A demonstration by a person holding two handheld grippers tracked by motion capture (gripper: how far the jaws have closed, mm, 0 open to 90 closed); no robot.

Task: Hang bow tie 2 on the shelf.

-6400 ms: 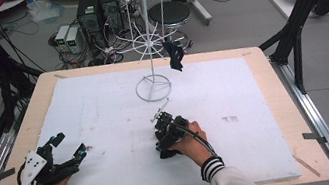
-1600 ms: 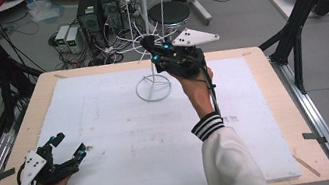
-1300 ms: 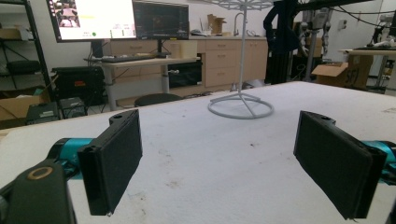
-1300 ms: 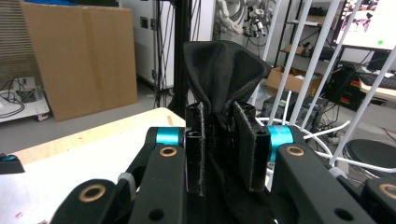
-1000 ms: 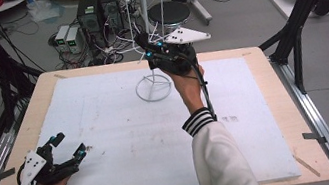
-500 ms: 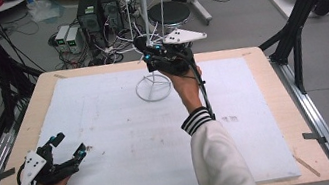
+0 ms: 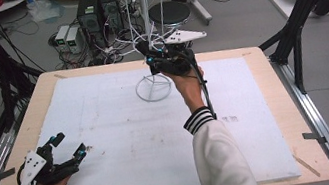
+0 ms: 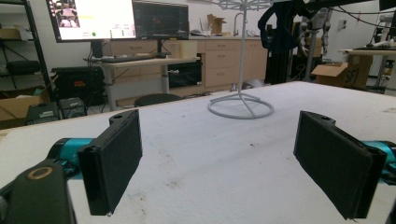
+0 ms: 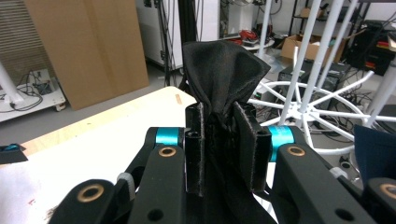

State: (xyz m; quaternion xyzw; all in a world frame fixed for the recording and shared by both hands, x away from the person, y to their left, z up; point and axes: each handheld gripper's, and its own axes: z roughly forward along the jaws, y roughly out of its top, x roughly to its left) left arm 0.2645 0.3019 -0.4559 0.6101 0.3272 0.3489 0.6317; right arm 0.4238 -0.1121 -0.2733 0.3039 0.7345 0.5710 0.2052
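Two grippers: one over each side of the table point(image 7: 262, 81).
Table: covered by a white sheet, light wood rim showing.
Rack point(image 7: 153, 81): white wire stand, ring base on the sheet's far middle.
Right gripper point(image 7: 148, 54): raised beside the rack's pole, jaws clamped on a black cloth point(image 9: 224, 65).
Left gripper point(image 7: 67, 146): low at the near left corner, jaws wide apart, nothing between them.
Black cloth: bunched, standing up from the right jaws.
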